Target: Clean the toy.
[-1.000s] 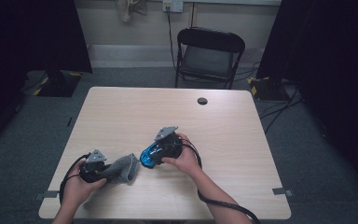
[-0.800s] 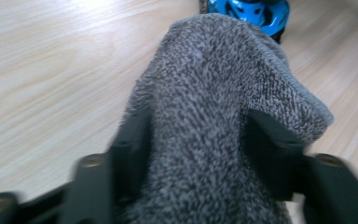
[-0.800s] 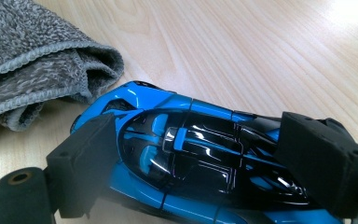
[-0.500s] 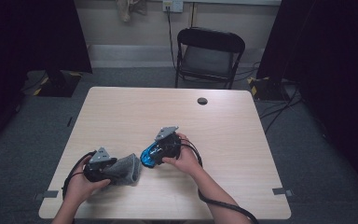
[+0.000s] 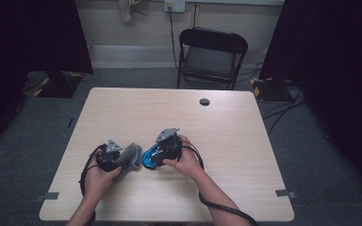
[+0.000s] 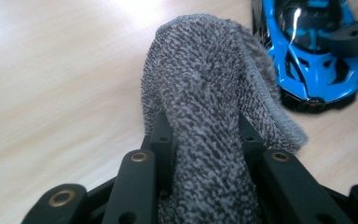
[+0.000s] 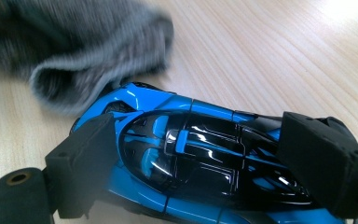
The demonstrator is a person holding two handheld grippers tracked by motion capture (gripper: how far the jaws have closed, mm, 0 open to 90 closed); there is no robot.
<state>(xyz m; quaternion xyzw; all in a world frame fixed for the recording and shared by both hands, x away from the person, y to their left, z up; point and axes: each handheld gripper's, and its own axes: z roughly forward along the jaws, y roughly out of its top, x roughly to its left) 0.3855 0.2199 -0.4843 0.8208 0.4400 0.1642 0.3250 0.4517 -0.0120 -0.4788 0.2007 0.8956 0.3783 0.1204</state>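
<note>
The blue toy car [image 5: 152,157] sits near the front edge of the table [image 5: 245,141], a little left of its middle, and your right gripper [image 7: 205,163] has it clamped: one pad presses on the nose end and the other on the tail end, so the car's long axis runs from jaw to jaw. Your left gripper [image 6: 205,154] has just been closing, and the grey cloth [image 6: 205,93] is pinched between its jaws, bulging forward past the tips in a folded hump. Seen from the left gripper view, the car lies ahead and to the right of the cloth, its nose toward you, just beside the cloth's edge. In the right gripper view the cloth hangs right at the car's front corner. Your left hand [image 5: 96,176] carries the cloth, so the wipe is its move: bring the hump sideways onto the bodywork while your right holds the car.
</note>
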